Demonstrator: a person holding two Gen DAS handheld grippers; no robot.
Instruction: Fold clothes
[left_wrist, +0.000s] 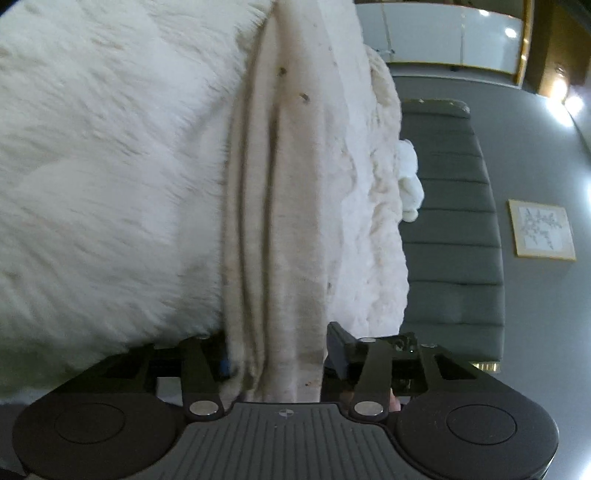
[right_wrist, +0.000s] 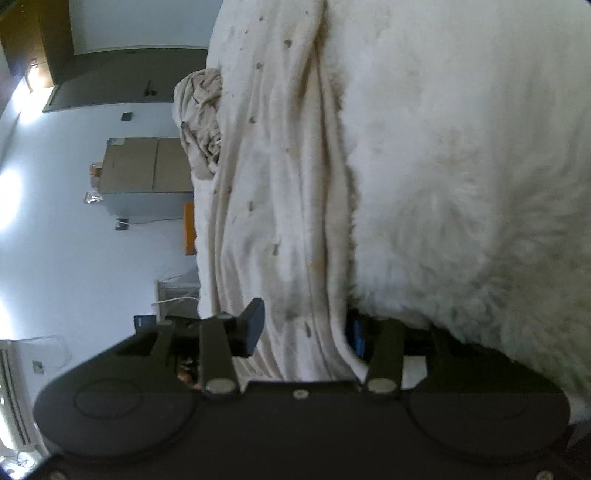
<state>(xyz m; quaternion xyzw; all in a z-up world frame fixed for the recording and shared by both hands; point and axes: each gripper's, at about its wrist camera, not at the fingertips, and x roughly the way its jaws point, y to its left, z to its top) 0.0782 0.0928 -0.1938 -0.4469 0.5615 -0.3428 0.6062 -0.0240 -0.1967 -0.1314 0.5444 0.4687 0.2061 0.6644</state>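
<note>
Risk: slipped hold | left claw (left_wrist: 277, 354) and right claw (right_wrist: 304, 332) each stood part open around a bunched edge of the cream garment (left_wrist: 280, 221), which hung over the white fleecy bed cover (left_wrist: 110, 166) | whether pads pinched it, unclear | loose jaws could have dropped the fold.

Dim indoor light; lamp glare (left_wrist: 561, 88) top right; window blowout (right_wrist: 9, 195) left; fabric motion-blurred; strong fisheye bending at edges.

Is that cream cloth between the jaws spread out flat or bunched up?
Bunched. The cream cloth runs in long ridges and creases through both pairs of jaws, beside a fluffy white blanket. Whether the jaws pinch it, I cannot tell.
</note>
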